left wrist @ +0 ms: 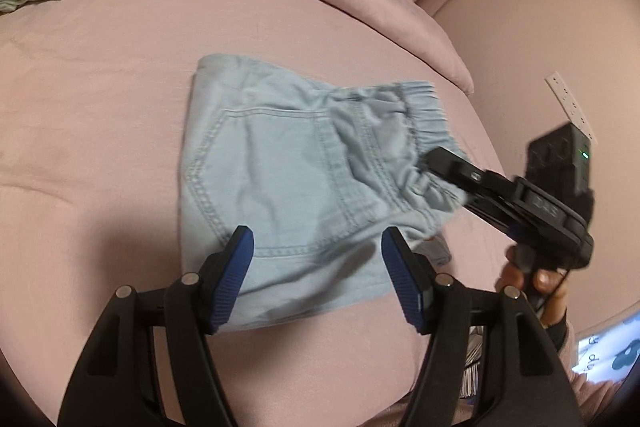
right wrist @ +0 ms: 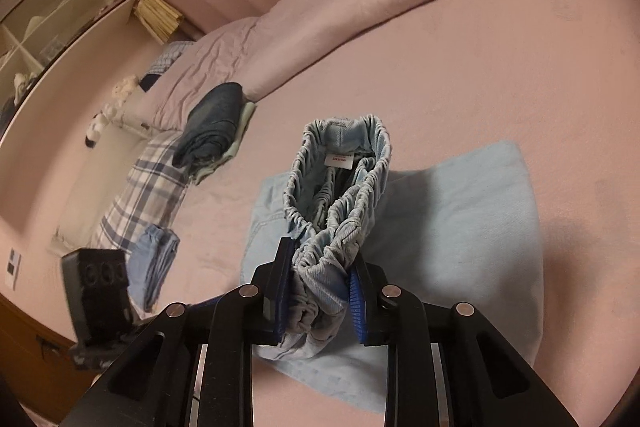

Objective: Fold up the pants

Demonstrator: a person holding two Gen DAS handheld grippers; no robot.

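One pink bed [left wrist: 100,87] carried one pair of pale blue pants [left wrist: 280,167], already doubled, their long axis running across it from the folded edge to the elastic waistband [right wrist: 340,187]. The right claw [right wrist: 318,297] was clamped on that waistband and held it lifted, the rest lying flat beyond. The left claw [left wrist: 318,267] hovered wide and empty just above the near hem, so the right was the hand in charge; the next fold looked to run away from it. One stack of folded clothes [right wrist: 214,131] sat well apart.
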